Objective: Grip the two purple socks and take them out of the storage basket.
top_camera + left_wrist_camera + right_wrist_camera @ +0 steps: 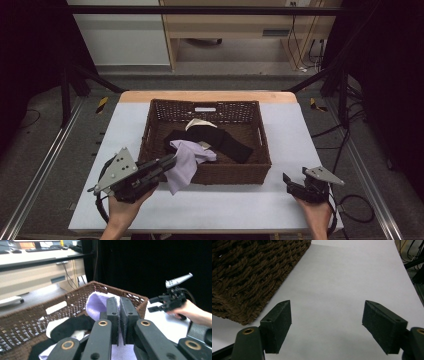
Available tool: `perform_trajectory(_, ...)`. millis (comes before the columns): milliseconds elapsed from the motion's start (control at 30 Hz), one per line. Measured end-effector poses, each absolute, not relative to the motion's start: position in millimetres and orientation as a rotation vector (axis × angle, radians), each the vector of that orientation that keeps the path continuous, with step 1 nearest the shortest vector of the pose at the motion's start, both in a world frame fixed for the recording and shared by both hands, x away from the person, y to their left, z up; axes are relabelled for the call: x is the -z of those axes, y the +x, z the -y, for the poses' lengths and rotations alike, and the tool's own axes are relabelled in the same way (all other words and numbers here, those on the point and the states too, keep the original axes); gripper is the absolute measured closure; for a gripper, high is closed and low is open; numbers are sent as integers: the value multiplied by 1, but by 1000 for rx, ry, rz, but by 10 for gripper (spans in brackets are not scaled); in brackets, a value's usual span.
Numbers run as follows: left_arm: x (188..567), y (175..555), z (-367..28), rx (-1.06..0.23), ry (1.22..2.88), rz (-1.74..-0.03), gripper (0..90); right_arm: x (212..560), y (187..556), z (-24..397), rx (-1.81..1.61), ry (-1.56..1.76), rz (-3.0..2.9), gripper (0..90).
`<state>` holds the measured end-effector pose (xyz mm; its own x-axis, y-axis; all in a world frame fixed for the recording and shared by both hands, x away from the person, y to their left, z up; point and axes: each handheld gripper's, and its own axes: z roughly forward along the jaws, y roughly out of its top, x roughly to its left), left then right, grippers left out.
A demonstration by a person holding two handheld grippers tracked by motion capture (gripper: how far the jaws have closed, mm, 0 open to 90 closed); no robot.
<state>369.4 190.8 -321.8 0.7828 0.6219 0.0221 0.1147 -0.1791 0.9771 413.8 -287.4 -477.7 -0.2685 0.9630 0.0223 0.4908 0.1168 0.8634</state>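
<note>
Left gripper (167,162) clamped on lilac cloth (184,165), pinched part hidden between jaws. Right gripper (327,322) wide open, over bare table (342,277). Basket (249,277) cut off at frame edge.

Right claw (327,325) hangs wide open over the bare white surface (342,282), nothing between its jaws; the brown wicker basket (249,272) sits close by, apparently untouched.

**Colours and Patterns**

Basket (250,172): dark brown woven wicker, with an open lattice band along the upper walls. Cloth (184,162): plain pale lilac. Garment (227,142) in the basket: plain black. Fabric piece (200,122) beneath it: cream-white. Table (295,145): plain pale grey-white, light wood far edge. Left gripper (167,162) and right gripper (286,179): black, grey top plates.
</note>
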Motion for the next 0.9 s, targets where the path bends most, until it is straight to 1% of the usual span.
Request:
perform_trajectory(533, 383, 357, -180, -376, 1880, -626, 853, 479, 413, 286, -1062, 1394, -1840, 239)
perform_trajectory(667, 400, 361, -174, -341, 1935, -649, 853, 478, 413, 285, -1066, 1405, -1846, 241)
perform_trajectory(900, 429, 372, -162, -319, 2024, -690, 853, 481, 414, 283, -1052, 1396, -1863, 242)
